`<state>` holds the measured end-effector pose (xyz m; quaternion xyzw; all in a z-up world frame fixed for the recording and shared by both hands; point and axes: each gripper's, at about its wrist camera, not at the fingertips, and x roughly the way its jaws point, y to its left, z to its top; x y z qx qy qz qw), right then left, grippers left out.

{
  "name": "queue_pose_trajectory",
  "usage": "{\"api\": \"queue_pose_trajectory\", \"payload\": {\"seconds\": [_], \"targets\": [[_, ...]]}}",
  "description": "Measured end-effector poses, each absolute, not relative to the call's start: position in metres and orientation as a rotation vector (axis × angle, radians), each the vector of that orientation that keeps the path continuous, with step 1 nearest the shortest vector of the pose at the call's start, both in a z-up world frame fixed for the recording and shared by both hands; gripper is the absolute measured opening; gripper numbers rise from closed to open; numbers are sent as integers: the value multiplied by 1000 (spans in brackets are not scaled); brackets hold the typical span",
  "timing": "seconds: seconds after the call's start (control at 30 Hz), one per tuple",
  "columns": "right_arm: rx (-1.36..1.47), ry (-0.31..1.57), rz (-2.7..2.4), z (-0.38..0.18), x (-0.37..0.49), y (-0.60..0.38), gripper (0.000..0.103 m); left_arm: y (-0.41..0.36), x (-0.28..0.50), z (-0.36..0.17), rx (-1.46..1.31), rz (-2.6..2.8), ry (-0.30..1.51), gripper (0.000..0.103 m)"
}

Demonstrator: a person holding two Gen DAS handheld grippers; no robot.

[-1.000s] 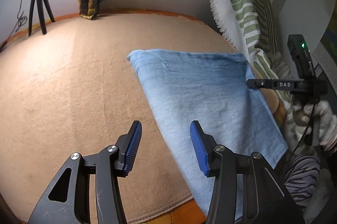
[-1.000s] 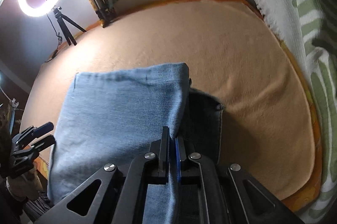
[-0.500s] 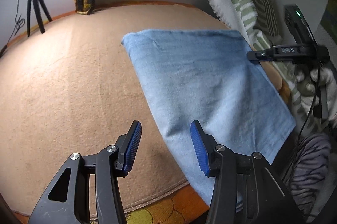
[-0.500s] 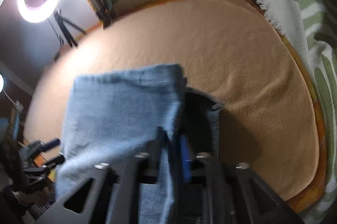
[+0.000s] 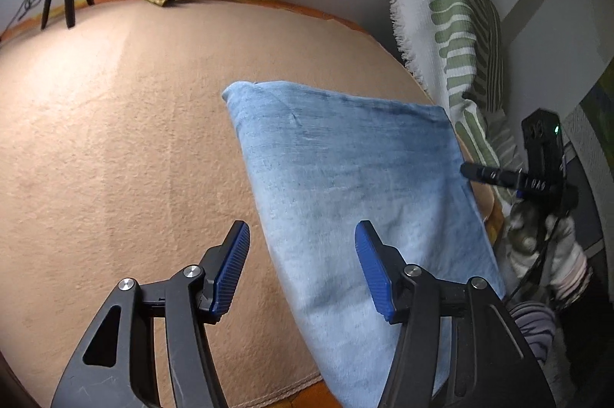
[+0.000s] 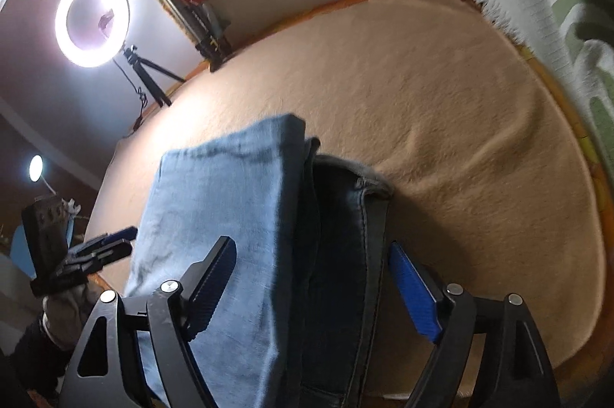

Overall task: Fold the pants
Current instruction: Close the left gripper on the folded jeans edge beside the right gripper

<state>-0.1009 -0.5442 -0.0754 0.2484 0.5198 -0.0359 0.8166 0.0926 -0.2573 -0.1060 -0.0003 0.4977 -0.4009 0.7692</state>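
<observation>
Folded pants (image 5: 345,185) lie on blanket (image 5: 134,139), nr its front edge. Left claw (image 5: 301,266) hovers over pants' left edge; right claw (image 6: 312,289) over pants' right side, where lower layers stick out beside top fold. Ring light on tripod (image 6: 92,20) stands at far left, behind blanket. Fringed throw (image 5: 453,24) lies along blanket's right side, w/ wall behind.

Light blue denim pants (image 5: 345,178) lying on peach-tan blanket (image 5: 115,139); white throw (image 5: 453,24) showing green leaf-like stripes.
</observation>
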Motion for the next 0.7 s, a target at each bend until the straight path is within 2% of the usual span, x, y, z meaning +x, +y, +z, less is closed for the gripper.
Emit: {"api": "queue_pose_trajectory", "payload": {"seconds": [0.47,0.7], "targets": [[567,1083,11,-97,-96,-550,85,-276,104,-126,-68,-899,1153,57],[578,1074,81,-100,-93,-539,68,-280,106,-128,-100,-915,1153,56]]}}
